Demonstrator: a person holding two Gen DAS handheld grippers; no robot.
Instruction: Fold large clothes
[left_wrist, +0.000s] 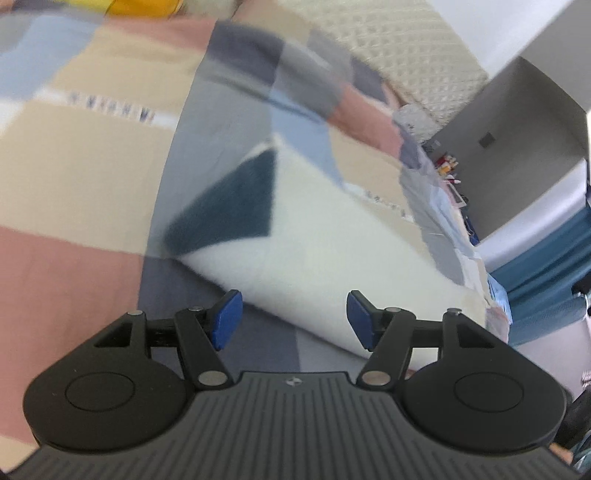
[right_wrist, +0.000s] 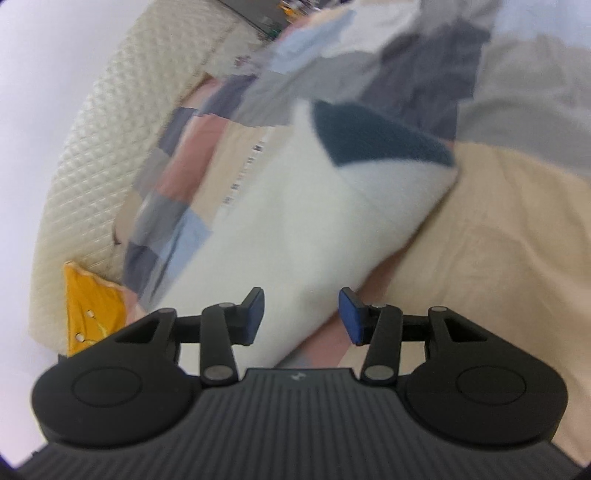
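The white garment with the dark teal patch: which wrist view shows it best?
The right wrist view: the white garment lies nearly whole on the patchwork bedspread, teal patch included. The left wrist view shows it too, its near end hidden behind the claw.

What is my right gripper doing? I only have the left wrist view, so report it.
Observer: The right gripper is open. Its blue pads stand apart with nothing pinched between them.
Operator: Tell me what lies in front of it.
Observer: The near end of the white garment lies just beyond the gap, and its teal patch is at the far end.
Operator: Report anything beside it.
Observer: A yellow cloth lies to the gripper's left in that view, against the quilted cream surface.
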